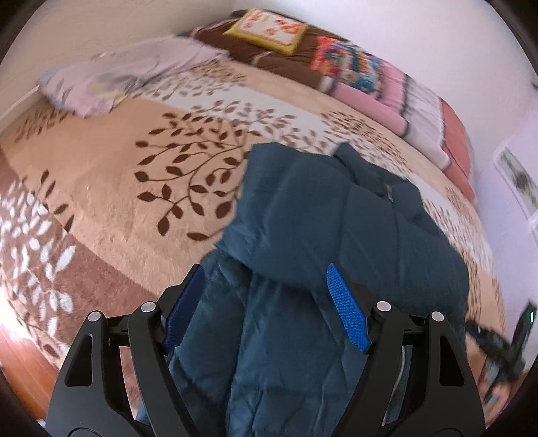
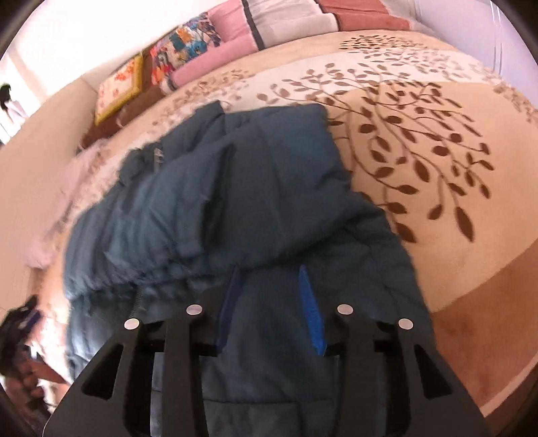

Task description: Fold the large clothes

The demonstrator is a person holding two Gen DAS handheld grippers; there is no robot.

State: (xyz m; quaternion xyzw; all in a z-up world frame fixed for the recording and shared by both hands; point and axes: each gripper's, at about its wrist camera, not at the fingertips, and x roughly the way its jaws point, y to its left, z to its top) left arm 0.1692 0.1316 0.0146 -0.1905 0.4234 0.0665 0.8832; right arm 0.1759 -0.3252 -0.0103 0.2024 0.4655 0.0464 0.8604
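- While the dark teal padded jacket [image 1: 302, 215] lies partly folded on the leaf-patterned carpet [image 1: 111, 174], one layer doubled over another, both of your grippers hang over its near end.
- Your left gripper [image 1: 265, 302] points down at the lower panel of the jacket; its blue pads [image 1: 348, 309] stand wide apart, with the fabric spread below and between them, and no pad presses on it.
- Your right gripper [image 2: 270, 309] also sits above the jacket's near panel, just this side of the folded-over edge; its jaws stand partly apart, and you cannot tell from the blurred view whether the cloth touches the pads [image 2: 311, 312].
- From the right wrist view, the gathered hem and a zipper line run at the jacket's left side.
- Beyond the jacket, a pale lilac cloth [image 1: 111, 80] lies on the carpet, well apart from it.
- Along the wall, you see floor cushions: a yellow-edged one [image 1: 269, 30], a bright patchwork one [image 1: 349, 64] and pink ones [image 1: 370, 101].
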